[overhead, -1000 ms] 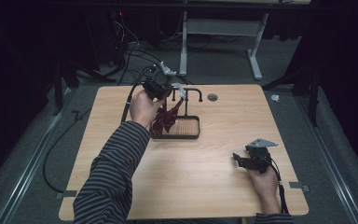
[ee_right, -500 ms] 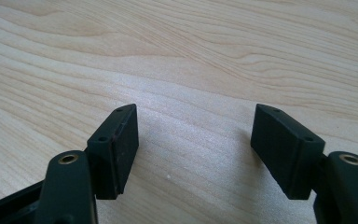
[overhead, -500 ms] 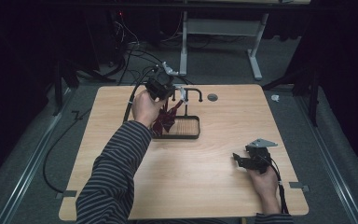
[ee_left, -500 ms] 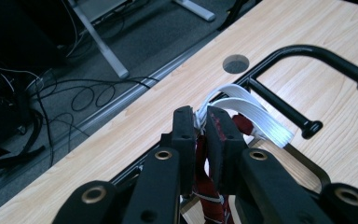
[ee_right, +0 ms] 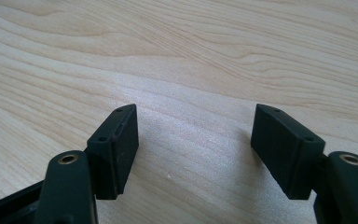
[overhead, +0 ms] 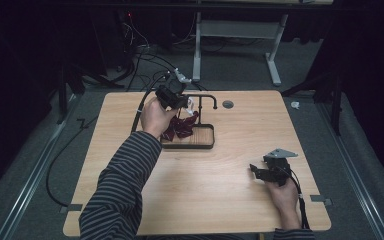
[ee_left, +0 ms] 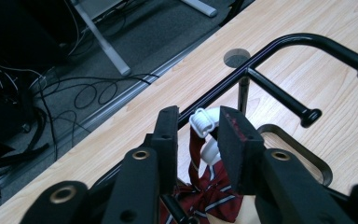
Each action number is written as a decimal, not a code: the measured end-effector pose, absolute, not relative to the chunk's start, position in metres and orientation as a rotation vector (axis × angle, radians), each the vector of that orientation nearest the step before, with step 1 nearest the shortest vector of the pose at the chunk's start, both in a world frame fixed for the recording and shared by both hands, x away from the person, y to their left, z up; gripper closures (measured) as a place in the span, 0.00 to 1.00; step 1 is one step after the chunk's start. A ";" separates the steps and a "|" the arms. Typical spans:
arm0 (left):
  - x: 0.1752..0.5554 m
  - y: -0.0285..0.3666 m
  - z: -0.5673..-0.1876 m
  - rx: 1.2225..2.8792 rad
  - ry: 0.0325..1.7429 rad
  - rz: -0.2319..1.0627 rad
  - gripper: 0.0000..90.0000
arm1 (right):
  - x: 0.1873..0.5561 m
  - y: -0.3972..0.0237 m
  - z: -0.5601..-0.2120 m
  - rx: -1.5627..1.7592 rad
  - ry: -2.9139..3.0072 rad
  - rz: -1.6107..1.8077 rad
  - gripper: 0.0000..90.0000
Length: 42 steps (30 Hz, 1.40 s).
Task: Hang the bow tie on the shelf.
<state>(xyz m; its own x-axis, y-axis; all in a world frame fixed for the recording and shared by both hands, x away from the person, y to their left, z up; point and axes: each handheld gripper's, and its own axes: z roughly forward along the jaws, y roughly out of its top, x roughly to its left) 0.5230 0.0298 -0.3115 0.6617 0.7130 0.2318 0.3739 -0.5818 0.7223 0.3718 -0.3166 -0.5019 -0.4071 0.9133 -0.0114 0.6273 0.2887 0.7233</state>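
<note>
A black rack (overhead: 206,96) with curved arms (ee_left: 279,46) stands over a dark tray (overhead: 203,145). A dark red striped tie (overhead: 181,126) hangs from the rack's bar by a white loop (ee_left: 203,122), and its cloth (ee_left: 207,189) bunches in the tray. My left gripper (overhead: 174,96) is at the bar. Its jaws (ee_left: 198,117) have just been opening; they stand on either side of the white loop without pressing it. Near the table's front right, my right gripper (overhead: 254,170) rests low over bare wood, open (ee_right: 196,128) with nothing between its pads.
The wooden table (overhead: 240,200) has a round cable hole (overhead: 227,104) just right of the rack. Cables (overhead: 145,55) and a desk frame (overhead: 235,30) lie on the floor beyond the far edge. The tray's rim (ee_left: 307,156) curves under the rack.
</note>
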 end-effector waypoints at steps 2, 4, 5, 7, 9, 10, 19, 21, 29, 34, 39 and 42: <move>0.523 0.031 -0.311 2.225 0.841 0.672 0.74 | 0.372 -0.317 -0.502 1.380 2.138 0.905 0.37; 0.522 0.034 -0.310 2.211 0.845 0.661 0.72 | 0.372 -0.317 -0.502 1.380 2.138 0.905 0.37; 0.521 0.035 -0.309 2.204 0.845 0.659 0.71 | 0.372 -0.317 -0.502 1.379 2.138 0.905 0.37; 0.519 0.037 -0.309 2.197 0.845 0.660 0.68 | 0.372 -0.317 -0.502 1.379 2.138 0.906 0.37; 0.517 0.039 -0.308 2.186 0.847 0.650 0.66 | 0.372 -0.317 -0.502 1.378 2.138 0.906 0.37; 0.516 0.041 -0.308 2.176 0.853 0.631 0.65 | 0.372 -0.317 -0.502 1.378 2.138 0.906 0.37; 0.506 0.052 -0.309 2.117 0.862 0.579 0.59 | 0.372 -0.317 -0.502 1.378 2.139 0.906 0.37; 0.504 0.055 -0.311 2.105 0.868 0.576 0.59 | 0.372 -0.317 -0.502 1.378 2.139 0.905 0.37; 0.491 0.072 -0.314 2.046 0.887 0.548 0.57 | 0.372 -0.317 -0.502 1.378 2.139 0.905 0.37; 0.484 0.082 -0.317 2.025 0.896 0.541 0.57 | 0.372 -0.317 -0.502 1.376 2.140 0.904 0.37; 0.478 0.089 -0.319 2.026 0.900 0.531 0.57 | 0.372 -0.316 -0.502 1.376 2.140 0.904 0.37; 0.473 0.094 -0.320 2.017 0.906 0.537 0.57 | 0.371 -0.316 -0.502 1.376 2.142 0.905 0.37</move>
<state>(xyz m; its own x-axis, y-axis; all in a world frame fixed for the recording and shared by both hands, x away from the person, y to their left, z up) 0.4734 0.0935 -0.3198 0.6472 0.7612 0.0415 0.4014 -0.3865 0.8303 0.3714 -0.3164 -0.5018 -0.4108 0.9116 -0.0126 0.6267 0.2924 0.7223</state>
